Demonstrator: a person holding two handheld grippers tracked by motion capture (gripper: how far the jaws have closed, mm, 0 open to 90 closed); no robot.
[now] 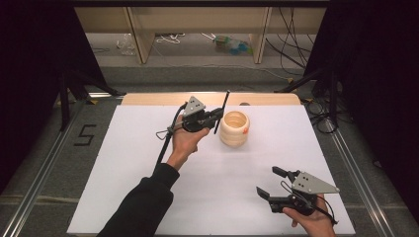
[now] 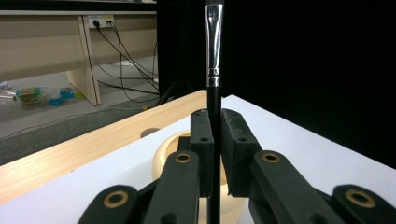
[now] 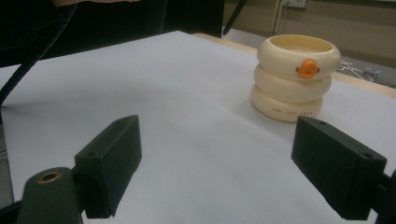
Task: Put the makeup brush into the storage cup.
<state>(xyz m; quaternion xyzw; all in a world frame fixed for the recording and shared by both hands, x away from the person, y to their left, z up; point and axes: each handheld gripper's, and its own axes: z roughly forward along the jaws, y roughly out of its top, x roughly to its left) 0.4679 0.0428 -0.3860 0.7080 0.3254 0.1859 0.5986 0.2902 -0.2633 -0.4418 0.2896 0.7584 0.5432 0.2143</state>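
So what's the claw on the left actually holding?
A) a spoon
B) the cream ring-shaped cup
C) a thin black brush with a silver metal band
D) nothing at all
C: the left claw is pinched shut on the black handle of a brush with a silver band, held upright beside the cream cup, which stands untouched on the white table.

The left gripper [image 2: 215, 154] clamps an upright black brush [image 2: 214, 65] above a cream holder [image 2: 163, 156].

grey floor [image 1: 207, 74], wooden bench legs [image 1: 141, 42], loose cables [image 1: 291, 49], dark curtains [image 1: 375, 74]
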